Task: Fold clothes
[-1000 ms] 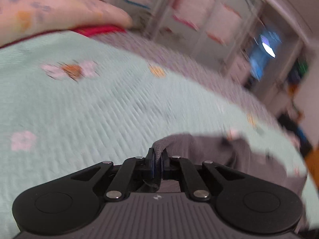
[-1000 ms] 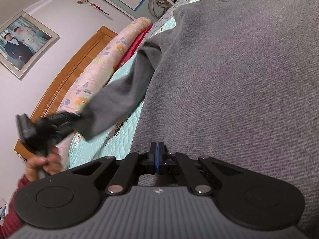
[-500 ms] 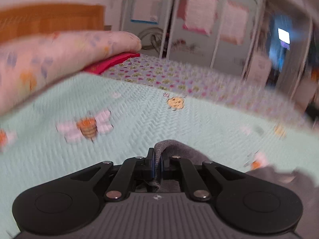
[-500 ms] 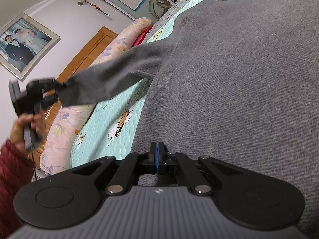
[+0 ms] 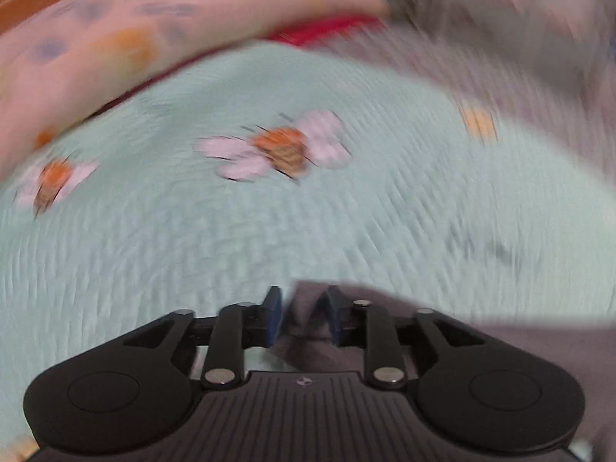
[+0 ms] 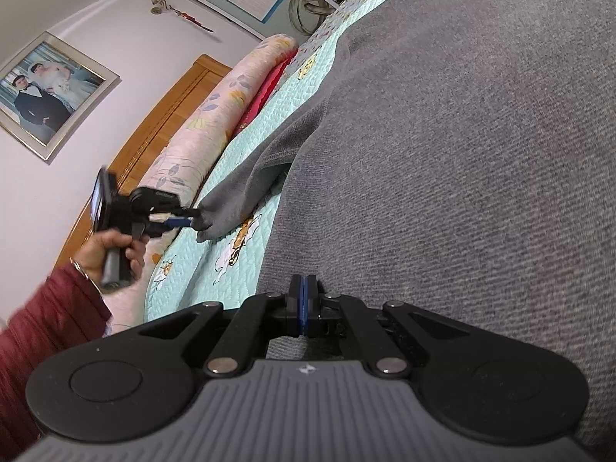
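Left wrist view, blurred with motion, showed the left gripper (image 5: 304,317) with its blue pads (image 5: 274,317) opening; a second earlier they had been pressed tight on the cuff of the grey knitted sweater's sleeve (image 5: 308,331). The cuff lay between the pads but no longer looked squeezed, so the sleeve seemed to be in the act of being let go. Over that second the sleeve had been carried out sideways, away from the body of the sweater, towards the pink floral bolster (image 6: 215,115); in the right wrist view it ran out from the shoulder across the mint quilted bedspread with bee prints (image 6: 246,161). That likely meant the sleeve was now laid out, ready for folding.

The right gripper (image 6: 304,304) was pressed together, pinching the sweater's near edge, as it had been throughout. The grey knitted sweater (image 6: 462,154) lay spread flat over the bed, smooth and largely free of wrinkles.
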A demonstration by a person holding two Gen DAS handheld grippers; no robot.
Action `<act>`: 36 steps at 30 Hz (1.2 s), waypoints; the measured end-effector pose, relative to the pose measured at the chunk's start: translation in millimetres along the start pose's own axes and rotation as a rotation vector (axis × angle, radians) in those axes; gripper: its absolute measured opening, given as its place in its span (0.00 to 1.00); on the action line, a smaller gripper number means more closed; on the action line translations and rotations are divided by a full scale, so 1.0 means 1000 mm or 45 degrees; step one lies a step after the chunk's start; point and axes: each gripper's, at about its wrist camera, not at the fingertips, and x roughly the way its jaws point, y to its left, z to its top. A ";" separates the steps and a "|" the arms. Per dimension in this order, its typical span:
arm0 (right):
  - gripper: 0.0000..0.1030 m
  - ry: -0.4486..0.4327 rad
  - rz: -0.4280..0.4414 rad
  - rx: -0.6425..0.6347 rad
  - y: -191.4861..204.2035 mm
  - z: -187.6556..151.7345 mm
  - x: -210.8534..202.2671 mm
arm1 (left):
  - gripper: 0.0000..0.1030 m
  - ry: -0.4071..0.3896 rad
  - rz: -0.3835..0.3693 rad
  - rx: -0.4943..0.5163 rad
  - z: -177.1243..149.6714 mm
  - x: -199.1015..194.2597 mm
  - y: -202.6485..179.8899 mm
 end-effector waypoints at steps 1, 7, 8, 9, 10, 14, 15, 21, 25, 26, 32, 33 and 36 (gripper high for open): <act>0.00 0.000 0.000 0.001 0.000 0.000 0.000 | 0.51 -0.041 -0.033 -0.133 -0.006 -0.010 0.017; 0.00 -0.001 0.005 0.003 -0.001 0.000 0.000 | 0.56 0.106 -0.408 -0.704 -0.073 -0.013 0.072; 0.00 0.000 0.005 0.004 -0.001 0.000 0.000 | 0.56 0.115 -0.408 -0.718 -0.082 -0.009 0.070; 0.00 0.000 0.003 0.003 0.000 0.000 0.000 | 0.56 0.107 -0.402 -0.725 -0.088 -0.004 0.067; 0.00 0.001 0.002 0.002 0.000 0.000 0.000 | 0.56 0.087 -0.405 -0.729 -0.091 0.001 0.064; 0.00 0.002 0.000 0.000 0.000 0.000 0.000 | 0.56 0.051 -0.421 -0.725 -0.086 0.018 0.048; 0.00 0.002 0.001 0.000 0.000 0.000 0.000 | 0.56 0.044 -0.425 -0.724 -0.084 0.022 0.043; 0.00 0.003 0.003 0.001 0.000 0.000 0.001 | 0.03 0.077 -0.452 -0.695 -0.067 0.021 0.030; 0.00 0.003 0.006 0.004 -0.001 0.000 0.000 | 0.03 -0.027 -0.460 -0.644 -0.068 -0.022 0.040; 0.00 0.002 0.007 0.005 -0.001 0.000 0.000 | 0.03 -0.019 -0.445 -0.601 -0.072 -0.019 0.036; 0.00 0.019 -0.024 0.009 0.004 0.001 0.000 | 0.05 0.049 -0.383 -0.556 -0.092 0.028 0.036; 0.00 0.036 -0.039 0.016 0.007 0.003 0.000 | 0.05 0.049 -0.397 -0.595 -0.096 0.030 0.040; 0.22 0.103 -0.049 -0.032 0.026 0.016 -0.002 | 0.05 0.032 -0.432 -0.640 -0.106 0.030 0.046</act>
